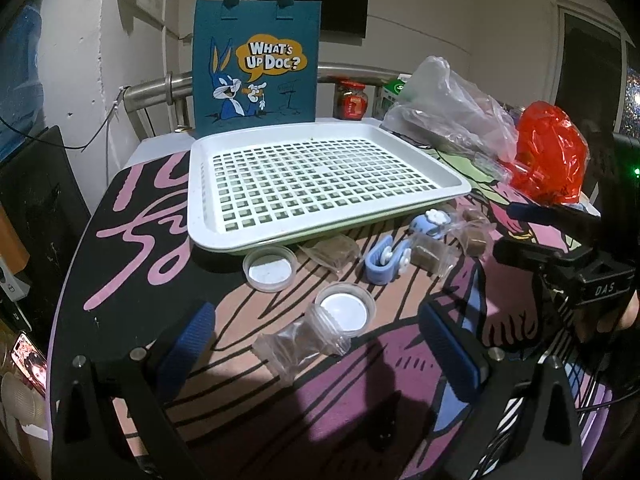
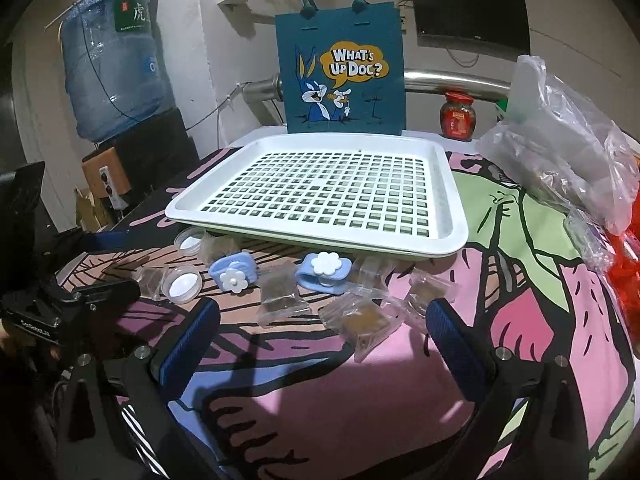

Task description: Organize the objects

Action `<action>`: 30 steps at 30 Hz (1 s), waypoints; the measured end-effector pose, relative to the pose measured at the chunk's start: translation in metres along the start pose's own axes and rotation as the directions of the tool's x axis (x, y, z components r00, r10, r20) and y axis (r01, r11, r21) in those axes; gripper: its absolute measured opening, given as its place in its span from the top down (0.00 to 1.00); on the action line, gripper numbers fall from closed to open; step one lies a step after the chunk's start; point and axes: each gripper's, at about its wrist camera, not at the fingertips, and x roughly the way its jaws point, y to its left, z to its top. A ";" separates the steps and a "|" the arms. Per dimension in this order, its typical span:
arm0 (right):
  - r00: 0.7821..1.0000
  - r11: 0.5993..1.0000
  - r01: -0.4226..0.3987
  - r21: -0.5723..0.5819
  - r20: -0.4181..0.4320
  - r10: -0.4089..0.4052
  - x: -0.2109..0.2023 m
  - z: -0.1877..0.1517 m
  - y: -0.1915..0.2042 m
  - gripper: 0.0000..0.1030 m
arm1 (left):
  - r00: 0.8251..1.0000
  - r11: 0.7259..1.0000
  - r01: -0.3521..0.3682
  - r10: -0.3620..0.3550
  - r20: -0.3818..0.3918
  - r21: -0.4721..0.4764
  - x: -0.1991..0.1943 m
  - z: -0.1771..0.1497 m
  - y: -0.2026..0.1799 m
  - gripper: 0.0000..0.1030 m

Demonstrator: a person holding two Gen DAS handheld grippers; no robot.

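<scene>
Both held wide open and empty over the printed table [image 2: 520,280]: left gripper [image 1: 320,344] straddling a clear packet [image 1: 296,346] by a small lid [image 1: 346,310], right gripper [image 2: 322,332] framing a brown-filled packet [image 2: 362,326], contents unclear, before the white tray [image 2: 456,216].

Tray [image 2: 456,216] sits mid-tabletop [image 2: 320,400], nothing in it. Tote bag [image 2: 340,80] stands upright directly behind tray's far edge. Jar [image 2: 457,116] behind tray's far right corner, right of bag. Heap of plastic bags [image 2: 560,152] right of tray, at tabletop's right side. Water bottle [image 2: 112,60] off the tabletop, far left, behind.

Small items lie in a loose row before tray's near edge. Left to right: two lids [image 2: 182,283], two clips [image 2: 234,272], several wrapped packets [image 2: 360,320]. One lid [image 2: 190,240] lies just beside tray's near left corner, the other nearer the viewer. Second clip [image 2: 324,274] just before tray's near edge, centre. Packets scattered between and right of the clips.
</scene>
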 end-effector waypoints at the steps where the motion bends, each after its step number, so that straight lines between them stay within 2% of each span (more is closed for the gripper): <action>1: 1.000 1.000 0.001 -0.002 0.000 -0.001 0.000 0.000 0.000 0.00 | 1.000 1.000 0.000 0.000 0.000 0.001 0.000 0.000 0.000 0.00; 30: 1.000 0.999 0.012 -0.030 0.007 -0.012 0.001 -0.001 0.004 0.00 | 1.000 1.000 -0.004 0.005 -0.009 0.010 0.003 -0.001 -0.003 0.00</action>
